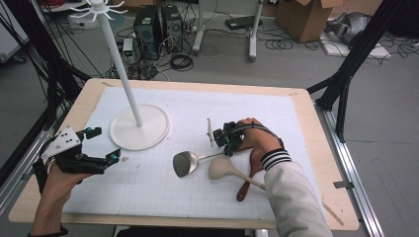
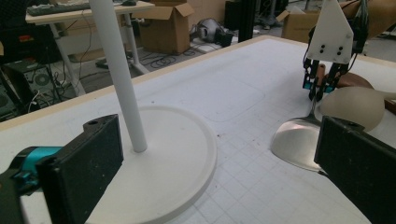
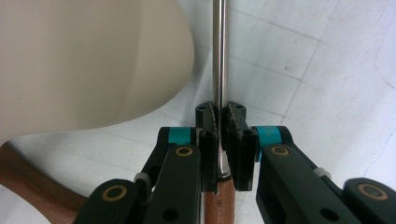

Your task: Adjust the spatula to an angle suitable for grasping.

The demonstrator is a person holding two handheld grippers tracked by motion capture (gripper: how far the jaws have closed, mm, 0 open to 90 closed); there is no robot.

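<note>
My right gripper [image 1: 225, 144] is clamped on the metal spatula [image 1: 187, 163], jaws pinching its thin steel shank just where it meets the wooden handle [image 3: 219, 200]. The blade lies flat on the white mat [image 1: 197, 197], near centre, left of that gripper. The beige spoon [image 1: 222, 169] sits just right of the blade; a dark wooden spoon [image 1: 253, 165] is further right. My left gripper [image 1: 101, 145] hangs at the near-left, jaws apart and empty, beside the white rack stand [image 1: 140, 127].
</note>
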